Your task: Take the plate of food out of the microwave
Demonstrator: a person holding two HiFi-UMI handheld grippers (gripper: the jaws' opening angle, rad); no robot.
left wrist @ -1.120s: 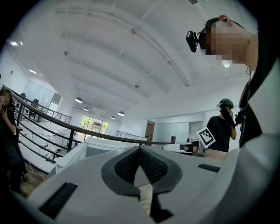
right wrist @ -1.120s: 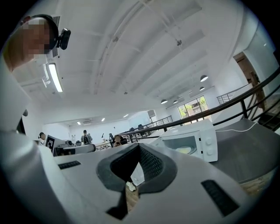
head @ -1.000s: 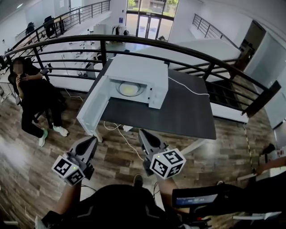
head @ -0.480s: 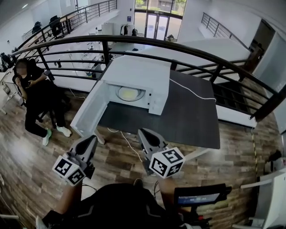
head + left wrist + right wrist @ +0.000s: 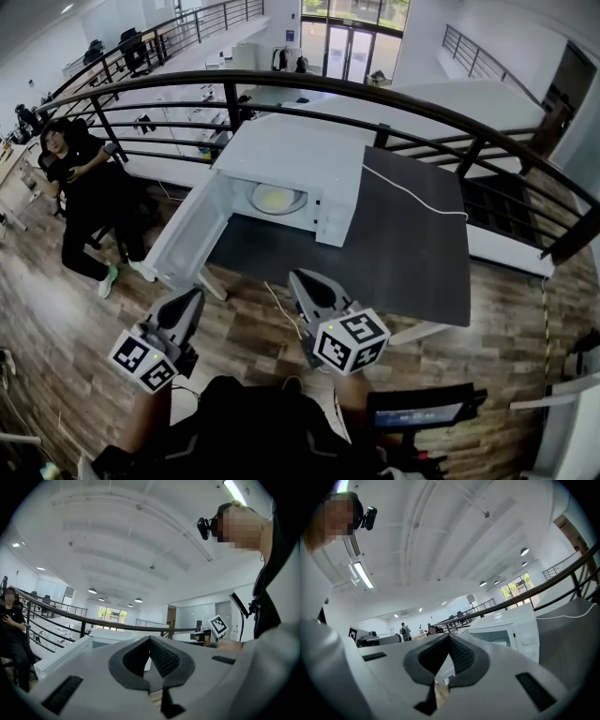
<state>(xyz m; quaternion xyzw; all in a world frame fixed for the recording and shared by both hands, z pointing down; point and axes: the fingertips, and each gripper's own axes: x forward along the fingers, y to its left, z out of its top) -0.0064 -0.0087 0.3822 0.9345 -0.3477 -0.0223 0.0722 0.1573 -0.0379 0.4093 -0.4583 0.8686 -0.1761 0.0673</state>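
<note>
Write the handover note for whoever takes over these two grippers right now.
Left gripper: jaws together, nothing between them, held over the wood floor short of the table.
Right gripper: jaws together, empty, alongside the left one.
The microwave stands on the dark table, its door swung open to the left. The plate of yellow food sits inside.
Done: the door is open.
Left: reach in, grip the plate's rim and bring it out level, probably onto the table in front.
</note>
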